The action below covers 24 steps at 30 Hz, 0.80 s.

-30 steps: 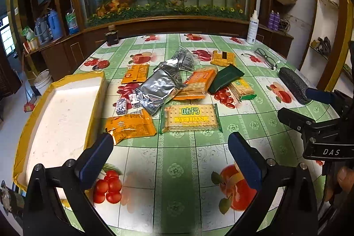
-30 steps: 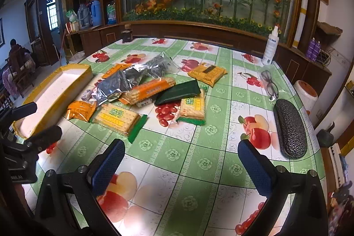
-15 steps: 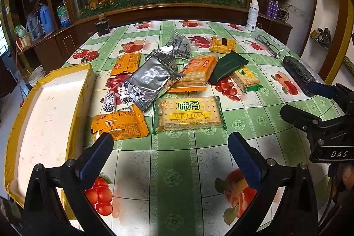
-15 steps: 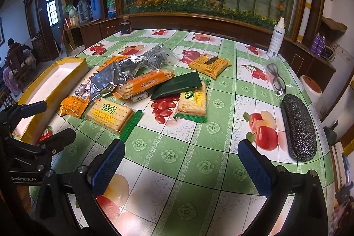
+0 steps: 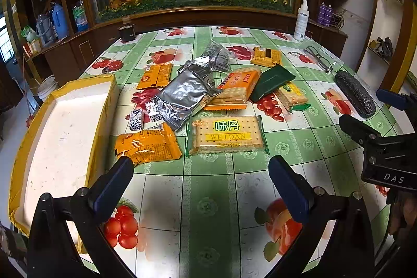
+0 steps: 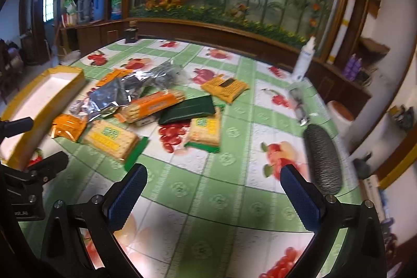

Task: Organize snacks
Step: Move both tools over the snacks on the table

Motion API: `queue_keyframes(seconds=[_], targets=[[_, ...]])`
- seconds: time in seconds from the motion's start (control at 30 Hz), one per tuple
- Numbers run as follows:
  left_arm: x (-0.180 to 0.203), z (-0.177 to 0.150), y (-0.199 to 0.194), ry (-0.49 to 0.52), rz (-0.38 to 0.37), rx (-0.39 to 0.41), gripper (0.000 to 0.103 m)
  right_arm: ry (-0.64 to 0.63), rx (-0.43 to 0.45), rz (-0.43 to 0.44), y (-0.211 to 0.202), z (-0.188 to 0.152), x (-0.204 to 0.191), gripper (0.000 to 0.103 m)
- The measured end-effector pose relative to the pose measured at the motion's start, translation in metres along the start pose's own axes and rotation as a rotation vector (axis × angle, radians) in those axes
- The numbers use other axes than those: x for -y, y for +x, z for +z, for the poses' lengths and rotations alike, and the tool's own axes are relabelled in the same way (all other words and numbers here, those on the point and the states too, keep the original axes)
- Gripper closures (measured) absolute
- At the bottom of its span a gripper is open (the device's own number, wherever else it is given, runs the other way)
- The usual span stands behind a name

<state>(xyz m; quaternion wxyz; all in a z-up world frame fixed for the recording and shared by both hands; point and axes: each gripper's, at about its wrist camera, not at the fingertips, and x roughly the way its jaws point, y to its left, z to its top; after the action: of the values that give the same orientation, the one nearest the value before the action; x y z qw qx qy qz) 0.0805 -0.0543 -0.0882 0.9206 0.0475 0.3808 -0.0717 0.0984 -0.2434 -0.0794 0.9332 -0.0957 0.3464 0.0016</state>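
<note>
A heap of snack packets lies mid-table. Nearest in the left wrist view is a clear cracker pack with a yellow label [image 5: 227,134], with an orange packet [image 5: 147,146] to its left, a silver foil bag [image 5: 186,94] behind and a dark green packet [image 5: 271,78] at the right. My left gripper [image 5: 200,181] hovers open just short of the cracker pack, nothing between its fingers. In the right wrist view the same cracker pack [image 6: 112,141] lies left of centre; my right gripper [image 6: 212,196] is open and empty, short of a second cracker pack [image 6: 206,130].
A long white tray with a yellow rim [image 5: 103,106] lies along the table's left side. A black glasses case [image 5: 354,97], spectacles [image 5: 319,60] and a white spray bottle [image 5: 301,22] sit at the right and back. Dark wooden cabinets ring the far edge.
Both grippers have moved forward toward the snack heap, which now looks nearer. The right wrist view has tilted and blurred. No packet has shifted.
</note>
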Motion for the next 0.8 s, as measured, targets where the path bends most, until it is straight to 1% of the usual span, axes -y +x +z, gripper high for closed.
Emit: queue_keyframes(seconds=[0.13,0.27,0.8], targets=[[0.000,0.000,-0.003,-0.002,0.004,0.000,0.000,-0.036,0.031,-0.082,-0.009,0.002,-0.005,0.000],[0.001,0.000,-0.005,-0.006,0.006,-0.002,0.000,-0.045,0.051,-0.121,-0.017,0.003,-0.005,0.000],[0.002,-0.003,-0.010,-0.005,0.007,-0.003,0.000,-0.010,0.067,-0.133,-0.029,0.002,0.003,0.000]])
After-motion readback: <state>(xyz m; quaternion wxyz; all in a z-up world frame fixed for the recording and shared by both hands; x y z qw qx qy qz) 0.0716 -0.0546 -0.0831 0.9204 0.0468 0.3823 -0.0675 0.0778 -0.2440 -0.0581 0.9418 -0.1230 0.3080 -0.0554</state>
